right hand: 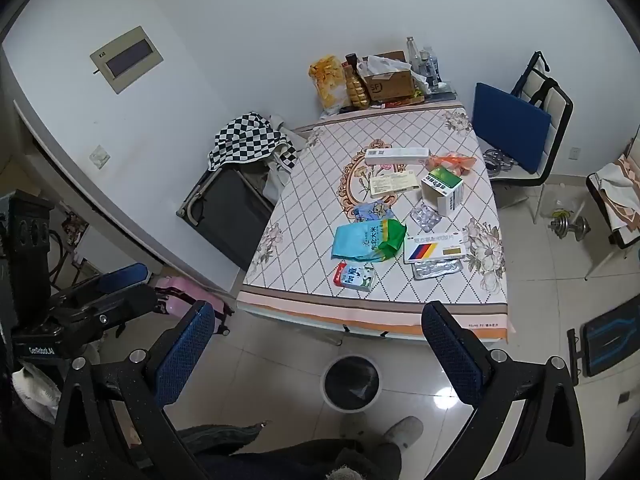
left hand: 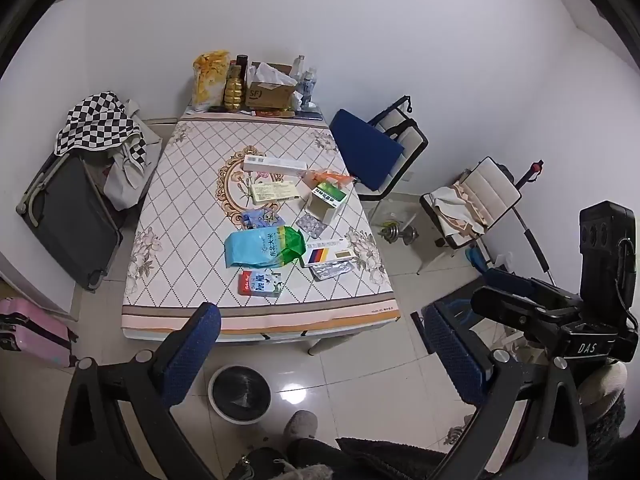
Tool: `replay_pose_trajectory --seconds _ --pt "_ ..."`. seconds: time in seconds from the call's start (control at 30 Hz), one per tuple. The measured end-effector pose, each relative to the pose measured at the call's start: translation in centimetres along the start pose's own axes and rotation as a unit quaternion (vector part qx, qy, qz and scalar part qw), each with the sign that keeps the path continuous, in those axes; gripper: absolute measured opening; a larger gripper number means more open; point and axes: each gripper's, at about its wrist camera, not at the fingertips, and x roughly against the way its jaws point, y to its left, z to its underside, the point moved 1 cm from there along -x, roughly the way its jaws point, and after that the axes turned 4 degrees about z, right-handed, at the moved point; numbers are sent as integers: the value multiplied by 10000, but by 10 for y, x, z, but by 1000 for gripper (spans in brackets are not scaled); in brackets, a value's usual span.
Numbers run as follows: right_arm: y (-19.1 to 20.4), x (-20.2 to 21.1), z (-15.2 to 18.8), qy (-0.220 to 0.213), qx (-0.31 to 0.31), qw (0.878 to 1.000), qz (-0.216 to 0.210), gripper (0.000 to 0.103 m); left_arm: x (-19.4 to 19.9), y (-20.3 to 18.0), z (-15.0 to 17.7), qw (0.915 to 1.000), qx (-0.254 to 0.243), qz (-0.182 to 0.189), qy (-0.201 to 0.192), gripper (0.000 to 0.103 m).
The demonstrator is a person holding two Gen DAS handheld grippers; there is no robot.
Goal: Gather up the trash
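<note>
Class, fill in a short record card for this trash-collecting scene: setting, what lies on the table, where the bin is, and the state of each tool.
setting: table with a patterned cloth
trash on table: rice bag, milk carton, open green box, blister packs
bin: trash can on the floor before the table
left tool: open, empty
right tool: open, empty

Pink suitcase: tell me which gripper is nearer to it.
Left. The left gripper has the pink suitcase close off its left side; the right gripper is held further right, with the left gripper between it and the suitcase.
</note>
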Motion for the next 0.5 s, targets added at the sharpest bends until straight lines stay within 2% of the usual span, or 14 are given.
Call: replay_pose_trajectory --seconds 0.27,0.5 --pt "5 1 -1 8 -20 10000 1 103 -9 -14 -1 10000 -30 49 73 103" --pt "0 3 -7 17 -68 9999 -127 103 -3 -2 -1 9999 7 165 6 103"
